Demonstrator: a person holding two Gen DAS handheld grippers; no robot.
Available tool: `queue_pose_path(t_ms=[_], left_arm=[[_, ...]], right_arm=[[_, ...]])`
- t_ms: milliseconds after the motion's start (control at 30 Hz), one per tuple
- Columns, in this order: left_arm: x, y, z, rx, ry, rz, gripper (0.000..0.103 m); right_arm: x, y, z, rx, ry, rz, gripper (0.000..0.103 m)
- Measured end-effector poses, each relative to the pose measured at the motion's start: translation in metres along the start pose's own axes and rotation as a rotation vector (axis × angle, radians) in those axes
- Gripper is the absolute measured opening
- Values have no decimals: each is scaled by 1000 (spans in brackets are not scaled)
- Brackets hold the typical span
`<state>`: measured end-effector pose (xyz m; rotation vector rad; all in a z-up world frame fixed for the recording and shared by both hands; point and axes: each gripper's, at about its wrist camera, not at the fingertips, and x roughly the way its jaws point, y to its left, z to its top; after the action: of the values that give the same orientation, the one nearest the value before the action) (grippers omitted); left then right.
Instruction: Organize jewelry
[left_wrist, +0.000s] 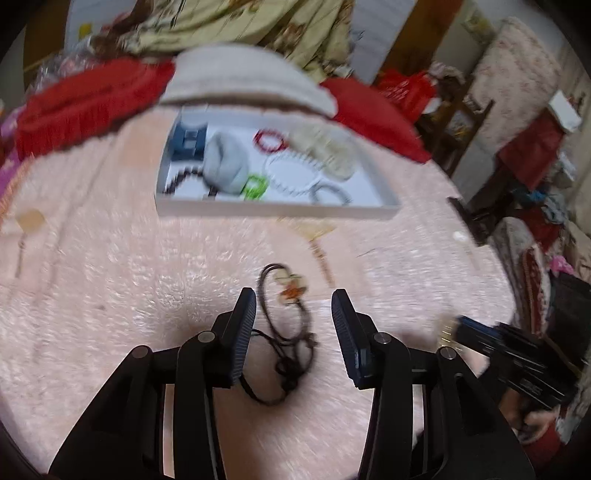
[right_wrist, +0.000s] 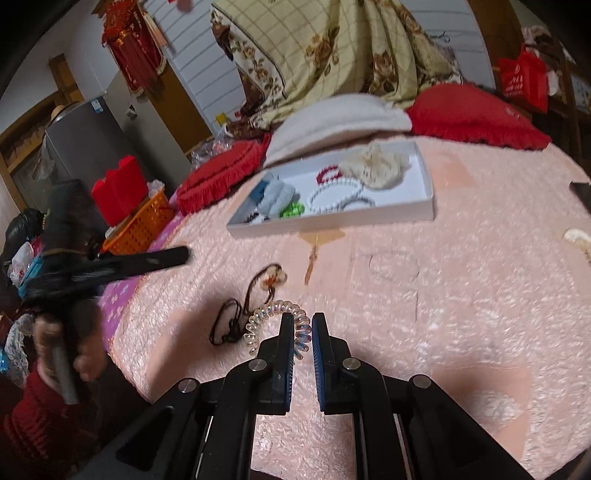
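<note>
The dark cord necklace (left_wrist: 286, 332) is seen lying limp on the pink bedspread (left_wrist: 110, 295) between the parted fingers of the left gripper (left_wrist: 293, 306), and, being light and floppy, it is probably best pinched at its bunched strands, while the right gripper (right_wrist: 303, 325) is closed on a clear spiral hair tie (right_wrist: 273, 317).

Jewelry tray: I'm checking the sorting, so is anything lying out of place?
Yes. A dark cord necklace with a pale pendant lies tangled on the pink bedspread, outside the white tray, between the open left gripper's fingers. The clear spiral hair tie is also outside, pinched in the right gripper.
</note>
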<state>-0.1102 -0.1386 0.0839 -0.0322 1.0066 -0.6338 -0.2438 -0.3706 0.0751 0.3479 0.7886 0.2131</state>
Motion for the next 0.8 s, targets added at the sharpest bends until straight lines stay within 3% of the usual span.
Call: queue_pose_path(t_ms=[133, 300, 433, 633, 800], left_arm=[[45, 2, 1, 65, 65, 86, 42], [76, -2, 0, 136, 98, 107, 44], [79, -5, 4, 148, 102, 85, 44], [70, -7, -9, 256, 129, 77, 44], [55, 10, -21, 218, 134, 43, 44]], right_arm=[[15, -5, 1, 8, 26, -4, 9], [27, -11, -1, 23, 49, -6, 9], [32, -15, -3, 30, 59, -10, 9], [31, -17, -3, 24, 54, -19, 9], [33, -15, -4, 23, 57, -15, 9]])
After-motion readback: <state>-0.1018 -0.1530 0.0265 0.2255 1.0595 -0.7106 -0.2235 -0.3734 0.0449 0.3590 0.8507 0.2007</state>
